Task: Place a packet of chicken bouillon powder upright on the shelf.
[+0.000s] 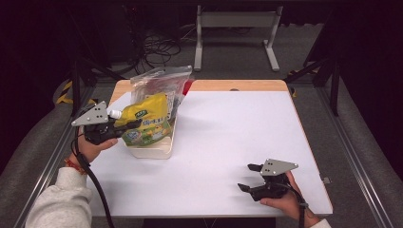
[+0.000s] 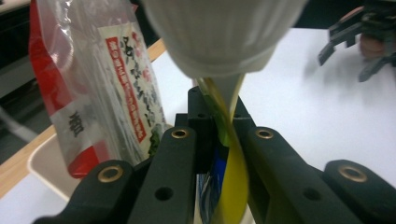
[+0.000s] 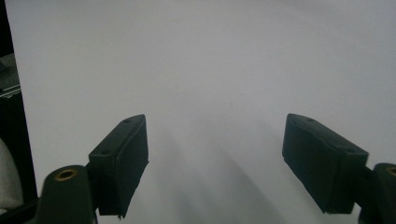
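— White tabletop (image 1: pixel 228 142), dark room, cables on the floor behind. What's in hand?

— That yellow spouted pouch (image 1: pixel 145 121). It sits at the front of the cream tray (image 1: pixel 157 153) at the table's left side, and the left gripper (image 1: pixel 124 124) has its 2 jaws pinched together on the pouch's edge just under the white cap (image 1: pixel 114 113). From the left gripper view you can see the yellow film (image 2: pixel 232 163) squeezed between the jaws, with the cap looming right in front.

— Which way does it lie?

— Its long axis runs roughly from the cap at the upper left down to the base in the tray, tilted, not upright. The spout end points at the left hand (image 1: pixel 95 147), so that hand owns it.

— And behind it?

— 1 clear bag with red print (image 1: pixel 159 83), standing in the same tray and touching the pouch's back.

— The other hand?

— Right gripper (image 1: pixel 252 176) is well apart, near the table's front right, jaws spread wide over bare table and holding nothing. I'd judge any lift goes up and rightward from the tray, toward that free gripper.
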